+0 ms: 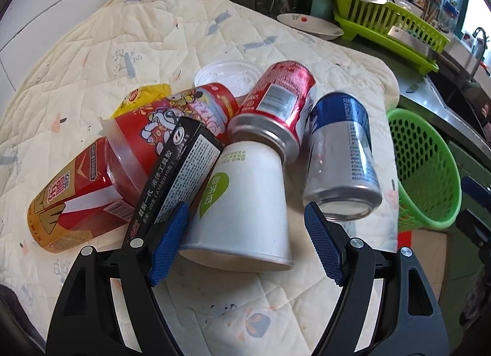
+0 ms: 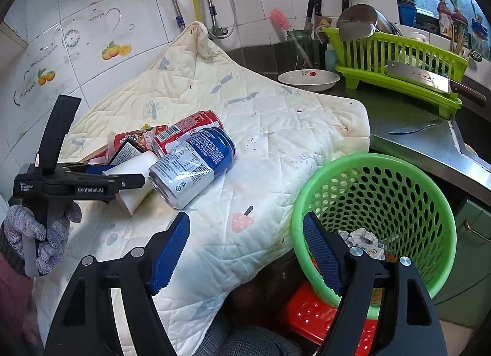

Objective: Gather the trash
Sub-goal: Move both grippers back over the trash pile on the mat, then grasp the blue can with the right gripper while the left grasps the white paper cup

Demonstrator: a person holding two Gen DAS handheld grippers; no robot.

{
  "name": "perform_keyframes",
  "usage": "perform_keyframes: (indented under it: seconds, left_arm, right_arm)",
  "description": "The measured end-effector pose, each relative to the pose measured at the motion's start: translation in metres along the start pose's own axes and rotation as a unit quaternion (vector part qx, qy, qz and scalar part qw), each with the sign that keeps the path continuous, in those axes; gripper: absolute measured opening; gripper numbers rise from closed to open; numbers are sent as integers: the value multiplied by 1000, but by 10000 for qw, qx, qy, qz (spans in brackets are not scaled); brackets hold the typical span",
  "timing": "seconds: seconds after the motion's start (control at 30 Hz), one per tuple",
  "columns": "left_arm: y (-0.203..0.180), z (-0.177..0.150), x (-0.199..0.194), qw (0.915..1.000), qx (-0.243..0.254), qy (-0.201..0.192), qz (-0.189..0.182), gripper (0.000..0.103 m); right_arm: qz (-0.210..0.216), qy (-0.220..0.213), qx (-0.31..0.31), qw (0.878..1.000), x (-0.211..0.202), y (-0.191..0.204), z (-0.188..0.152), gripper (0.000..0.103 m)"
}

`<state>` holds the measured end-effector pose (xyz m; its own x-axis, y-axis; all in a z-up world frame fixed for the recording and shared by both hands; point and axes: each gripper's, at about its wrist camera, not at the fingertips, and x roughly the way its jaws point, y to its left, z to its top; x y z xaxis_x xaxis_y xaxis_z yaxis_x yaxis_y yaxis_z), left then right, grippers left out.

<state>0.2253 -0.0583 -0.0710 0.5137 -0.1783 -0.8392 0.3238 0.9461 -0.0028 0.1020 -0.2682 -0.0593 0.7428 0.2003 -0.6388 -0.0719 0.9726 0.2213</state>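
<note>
White paper cup (image 1: 245, 202) with green print lies tipped between the left tool's (image 1: 245, 244) released jaws.

A cream quilted cloth (image 1: 153, 33) covers the counter. A heap of trash lies on it: a white paper cup (image 1: 245, 202) on its side, a blue-and-silver can (image 1: 340, 156), a red can (image 1: 276, 101), a black carton (image 1: 181, 171), a red plastic cup (image 1: 172, 128), an orange-red drink carton (image 1: 67, 199), and a white lid (image 1: 227, 75).
</note>
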Motion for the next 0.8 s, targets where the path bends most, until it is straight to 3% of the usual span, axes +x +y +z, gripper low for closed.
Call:
perform_keyframes:
  seconds: [0.2, 0.33, 0.47, 0.8]
  left_arm:
    - [-3, -3, 4, 9999, 80, -1, 112, 76]
    - [-4, -6, 4, 9999, 104, -9, 129, 67]
    - [-2, -9, 2, 9999, 58, -51, 105, 65]
    - [-2, -17, -10, 10000, 33, -79, -9, 63]
  right_arm:
    - [171, 234, 155, 9995, 18, 2, 11, 73]
    - [337, 350, 340, 9982, 29, 2, 23, 73]
    - [536, 453, 532, 9961, 39, 5, 34, 73]
    - [1140, 825, 1249, 9821, 77, 9, 62, 73]
